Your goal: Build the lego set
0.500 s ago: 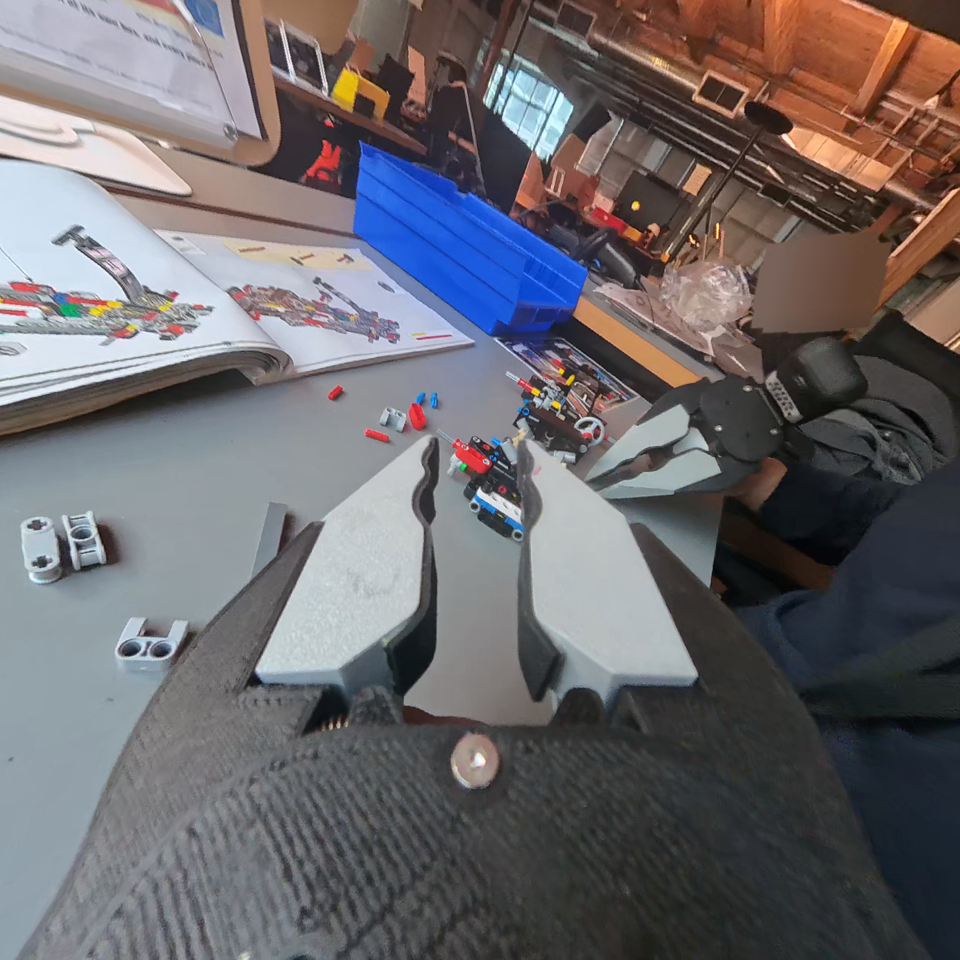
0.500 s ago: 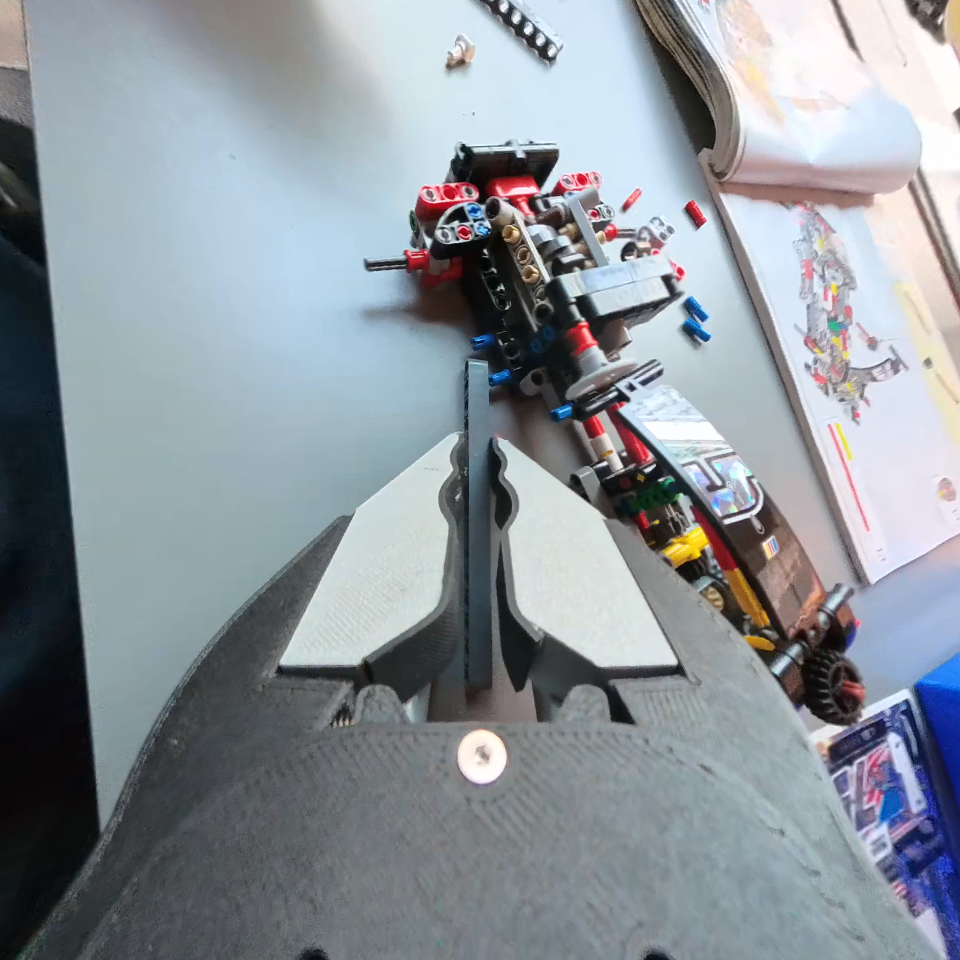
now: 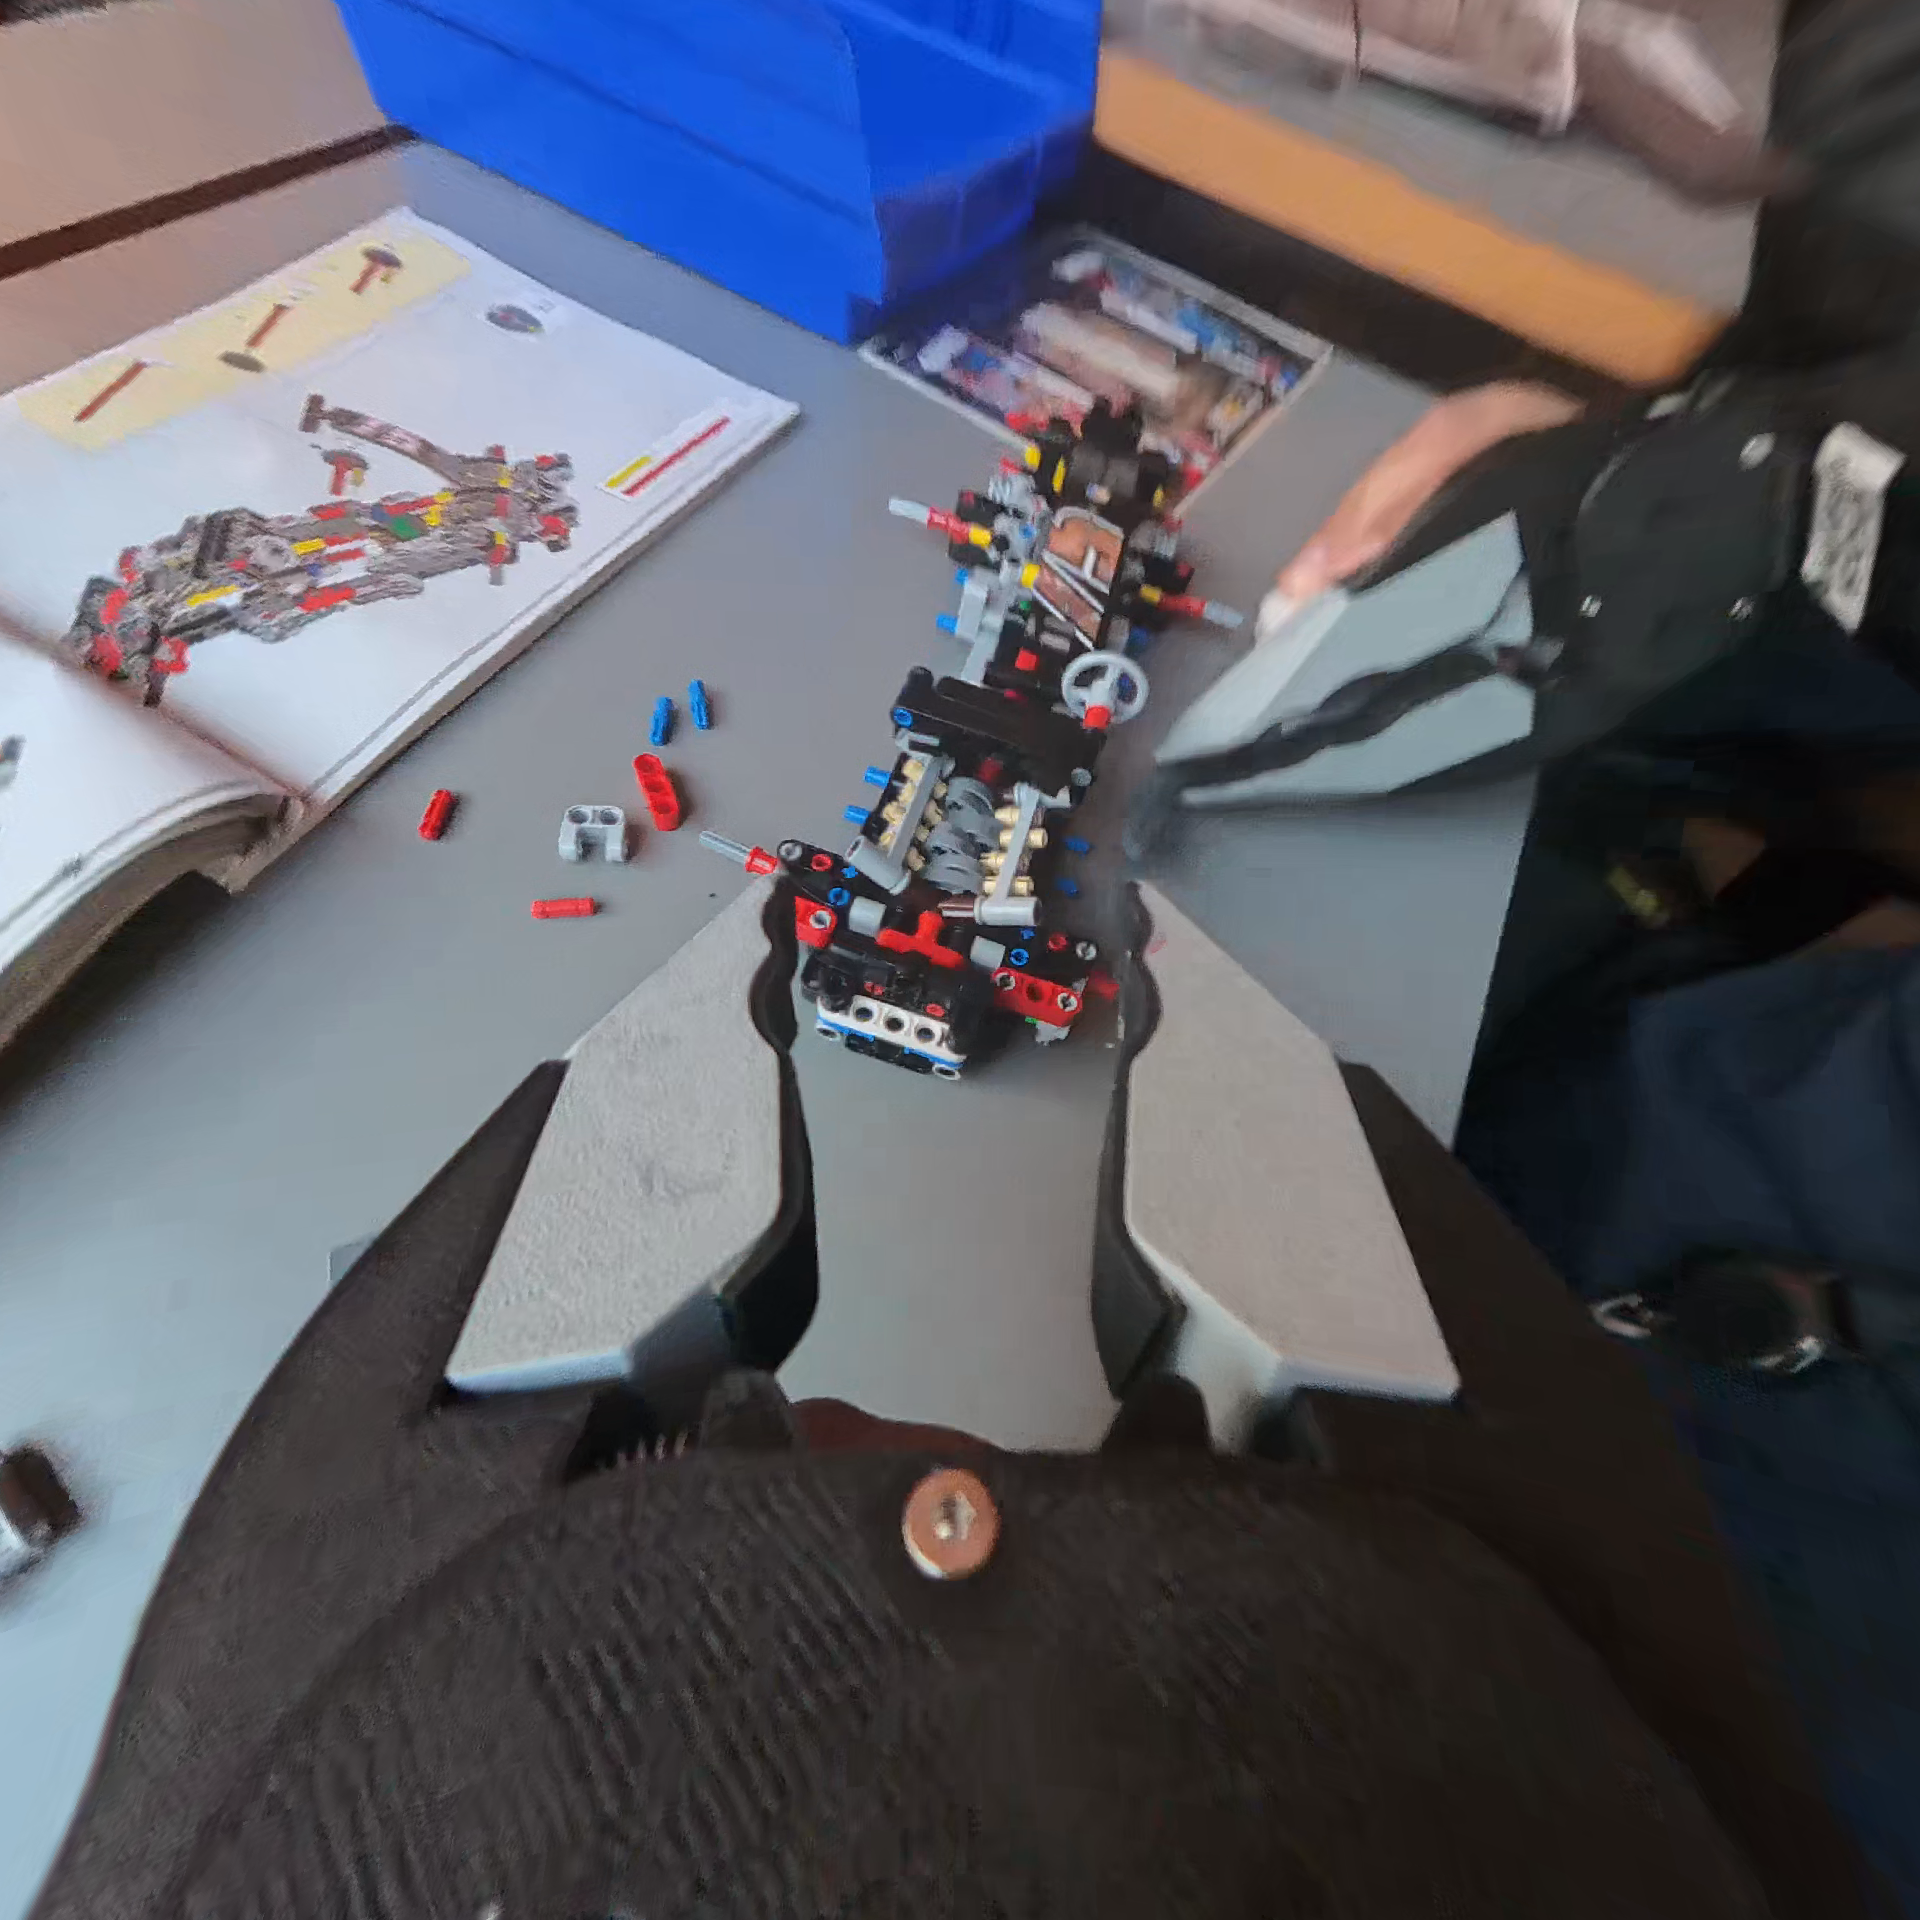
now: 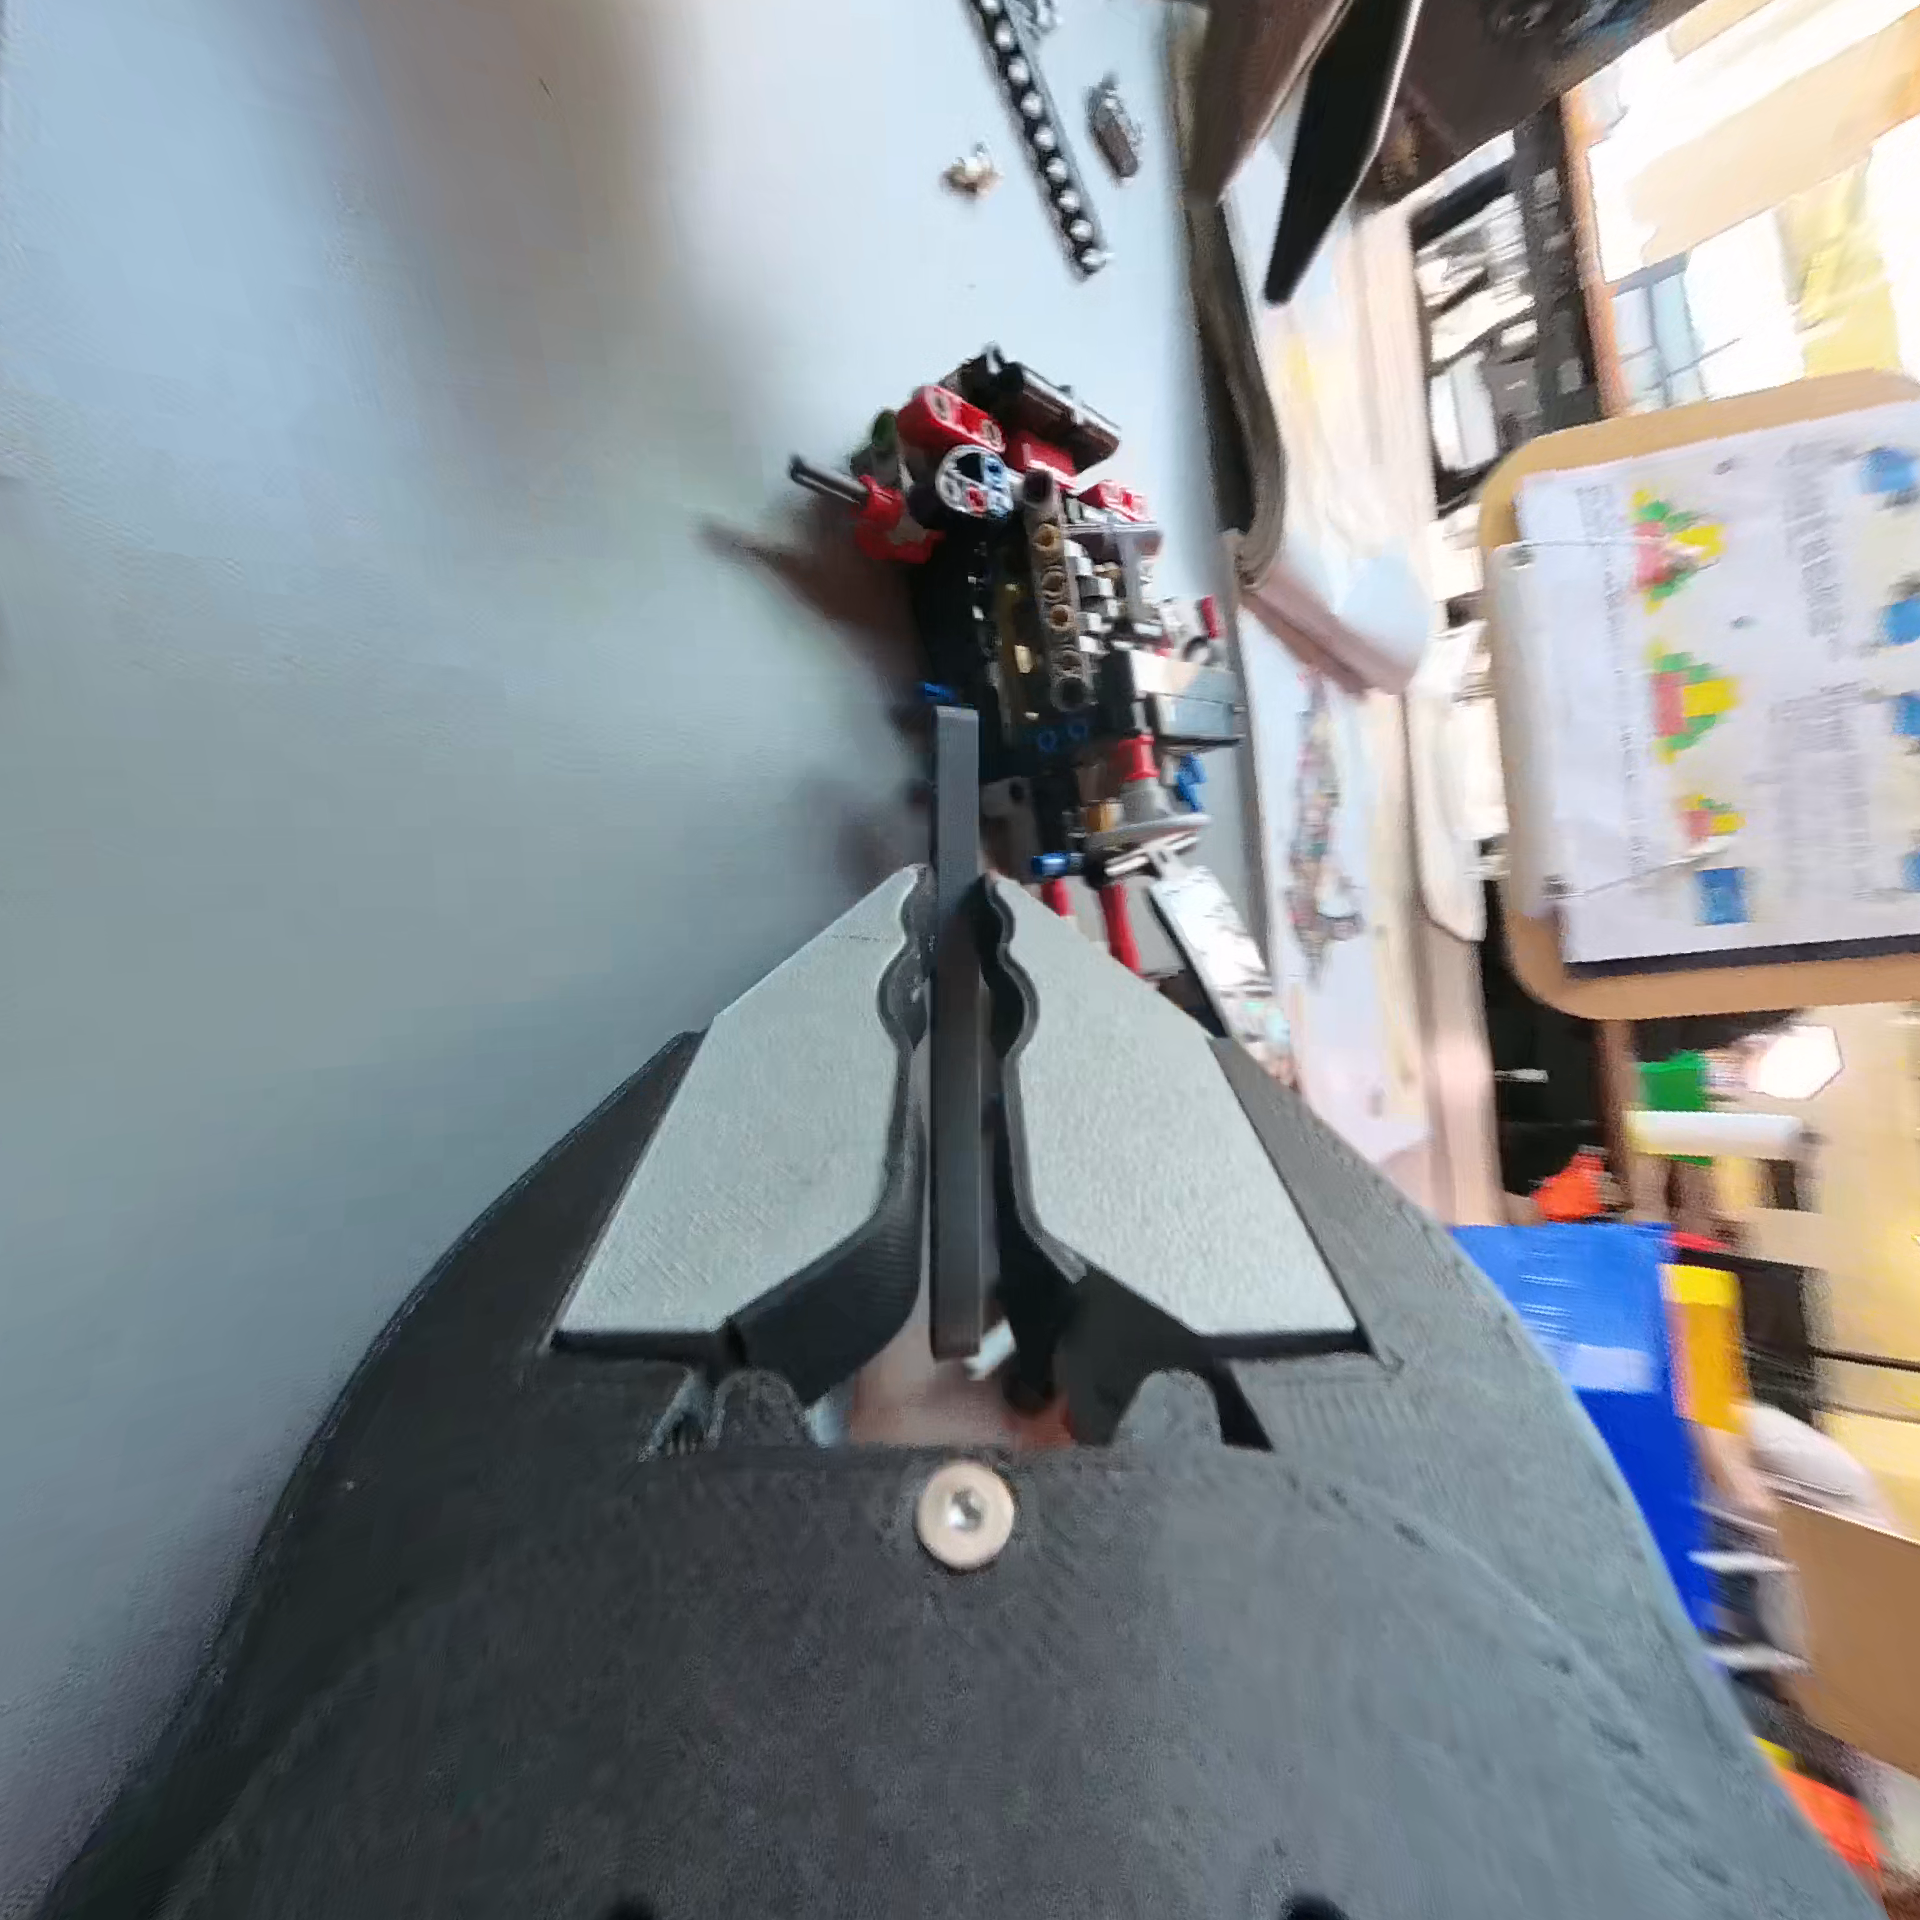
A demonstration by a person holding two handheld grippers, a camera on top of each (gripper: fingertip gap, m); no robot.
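A brick-built car chassis [image 3: 966,821] in black, red and grey lies on the grey table [image 3: 312,1091]. My left gripper [image 3: 951,920] is open, with its fingers on either side of the chassis's near end. I cannot tell if the pads touch it. My right gripper [image 4: 951,894] is shut on a long flat dark grey strip [image 4: 956,1039]. The strip's far end lies against the side of the chassis [image 4: 1049,613]. The right gripper also shows in the left wrist view [image 3: 1351,707], at the chassis's right side, blurred.
An open instruction book [image 3: 364,499] lies at the left and a blue bin [image 3: 779,156] behind it. Small red, blue and grey pieces [image 3: 655,790] lie left of the chassis. A printed sheet [image 3: 1122,332] lies beyond it. A long black holed beam [image 4: 1039,135] lies farther off. The table edge runs at the right. Spacing between my two grippers at the tips: around 12 cm.
My left gripper's jaws have opened wider and moved forward and down to stand on either side of the chassis's near end. My right gripper still holds the strip and has swung to a lower, more sideways angle.
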